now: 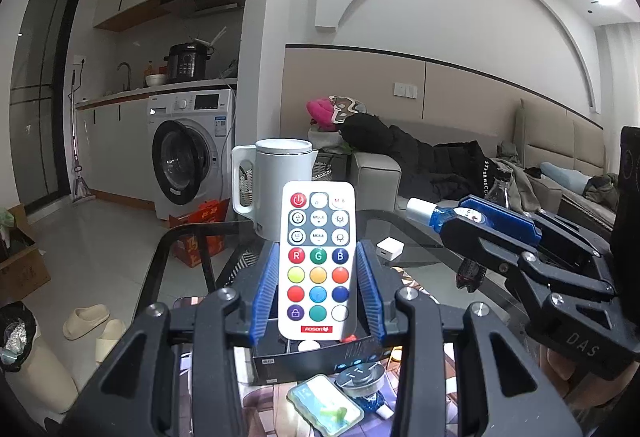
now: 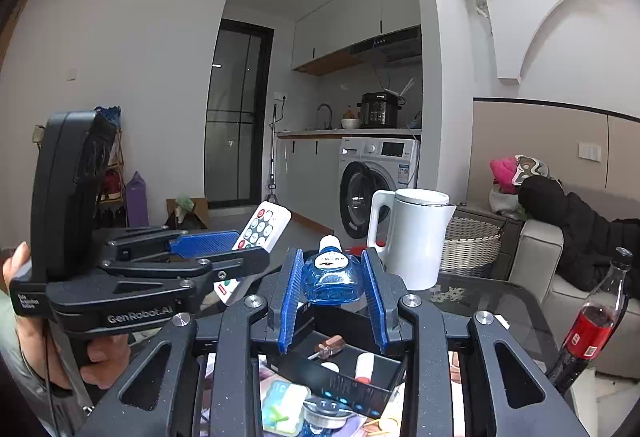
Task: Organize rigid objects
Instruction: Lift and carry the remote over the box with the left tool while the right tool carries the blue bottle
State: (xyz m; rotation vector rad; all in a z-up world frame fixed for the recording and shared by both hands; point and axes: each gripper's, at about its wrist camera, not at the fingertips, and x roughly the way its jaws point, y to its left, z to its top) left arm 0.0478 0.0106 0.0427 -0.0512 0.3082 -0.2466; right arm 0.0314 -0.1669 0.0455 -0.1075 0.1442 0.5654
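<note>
Glass table [image 1: 420,233] fronts kitchen washing machine [image 1: 192,145].

White walls, washing machine [image 1: 188,153], beige sofa [image 1: 568,157], glass door [image 2: 236,113]

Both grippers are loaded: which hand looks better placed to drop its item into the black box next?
Right, probably: the blue bottle in the right gripper hangs over the black box. The left gripper holds the remote similarly close.

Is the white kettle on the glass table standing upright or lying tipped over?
Upright. The white kettle stands on its base on the glass table, lid on top and level, handle vertical at its side. The left wrist view shows the same.
</note>
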